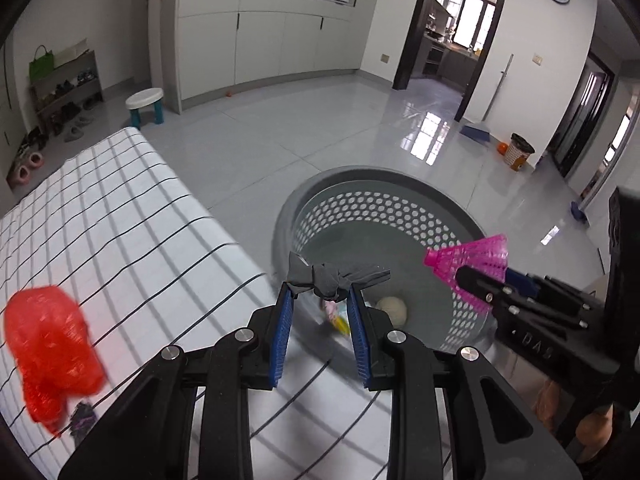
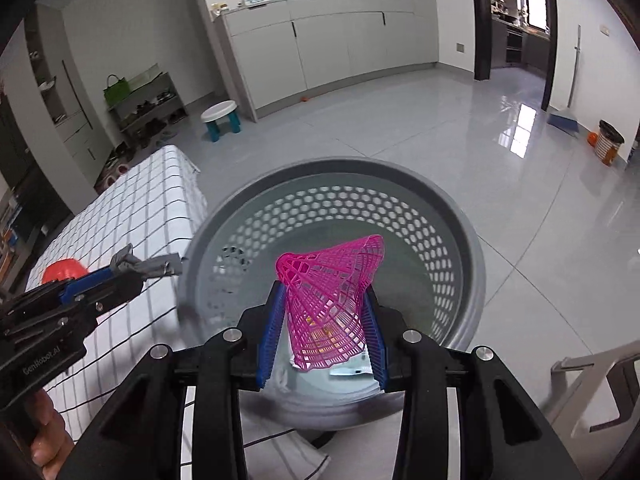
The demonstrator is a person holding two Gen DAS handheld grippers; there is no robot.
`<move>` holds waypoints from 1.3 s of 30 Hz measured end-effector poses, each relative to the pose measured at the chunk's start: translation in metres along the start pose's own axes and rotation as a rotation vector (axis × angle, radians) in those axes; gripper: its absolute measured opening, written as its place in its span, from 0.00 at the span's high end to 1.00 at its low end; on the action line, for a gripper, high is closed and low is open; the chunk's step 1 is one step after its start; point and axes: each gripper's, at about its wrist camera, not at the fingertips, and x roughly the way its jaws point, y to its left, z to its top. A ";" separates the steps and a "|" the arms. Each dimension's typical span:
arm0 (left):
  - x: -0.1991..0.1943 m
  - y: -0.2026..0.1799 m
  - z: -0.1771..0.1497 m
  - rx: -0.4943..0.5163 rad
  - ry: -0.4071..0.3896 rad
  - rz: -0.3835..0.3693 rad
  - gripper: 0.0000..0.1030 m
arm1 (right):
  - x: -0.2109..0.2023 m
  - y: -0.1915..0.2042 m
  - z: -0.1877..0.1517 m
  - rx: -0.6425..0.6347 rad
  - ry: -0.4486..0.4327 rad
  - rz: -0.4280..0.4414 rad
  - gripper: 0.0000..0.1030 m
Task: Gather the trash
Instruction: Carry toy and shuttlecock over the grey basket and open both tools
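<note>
A grey perforated round basket (image 1: 400, 176) (image 2: 472, 248) stands on the floor beside a table with a white checked cloth (image 1: 120, 220) (image 2: 152, 200). My left gripper (image 1: 320, 298) is shut on a knotted grey wrapper (image 1: 332, 276) (image 2: 144, 266), held at the table's edge by the basket rim. My right gripper (image 2: 324, 312) is shut on a pink mesh shuttlecock (image 2: 332, 292) (image 1: 472, 264), held over the basket. A cream ball (image 1: 393, 310) and some packets lie on the basket's bottom. A crumpled red plastic bag (image 1: 52, 352) (image 2: 64, 269) lies on the cloth.
A small dark scrap (image 1: 82, 420) lies by the red bag. A teal-legged stool (image 1: 145, 106) stands beyond the table. A dustpan (image 1: 476, 132) and a small bin (image 1: 519, 151) stand by the far wall. Glossy tiled floor surrounds the basket.
</note>
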 end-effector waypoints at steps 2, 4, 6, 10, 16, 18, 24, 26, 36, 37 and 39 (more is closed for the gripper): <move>0.009 -0.006 0.004 0.016 0.010 -0.001 0.73 | 0.003 -0.003 0.001 0.014 0.005 0.006 0.65; 0.019 -0.011 0.008 0.027 0.027 -0.008 0.73 | 0.007 -0.008 0.002 0.024 0.011 0.003 0.65; 0.029 -0.017 0.012 0.031 0.045 -0.025 0.73 | 0.010 -0.012 0.003 0.027 0.014 -0.010 0.65; 0.042 -0.023 0.017 0.041 0.065 -0.042 0.73 | 0.016 -0.016 0.005 0.049 0.025 -0.024 0.64; 0.055 -0.025 0.021 0.053 0.097 -0.035 0.70 | 0.020 -0.030 0.003 0.097 0.036 -0.026 0.62; 0.055 -0.025 0.022 0.053 0.094 -0.031 0.63 | 0.018 -0.034 0.004 0.106 0.035 -0.017 0.61; 0.048 -0.025 0.024 0.056 0.069 -0.023 0.39 | 0.010 -0.037 0.006 0.110 0.007 -0.028 0.54; 0.047 -0.025 0.025 0.060 0.071 -0.018 0.39 | 0.009 -0.038 0.005 0.112 0.005 -0.025 0.54; 0.044 -0.029 0.022 0.080 0.077 -0.006 0.39 | 0.008 -0.039 0.003 0.125 -0.002 -0.029 0.49; 0.044 -0.029 0.021 0.082 0.076 -0.005 0.39 | 0.007 -0.039 0.003 0.127 -0.002 -0.028 0.49; 0.042 -0.029 0.021 0.081 0.073 -0.005 0.39 | 0.008 -0.041 0.003 0.131 0.000 -0.025 0.49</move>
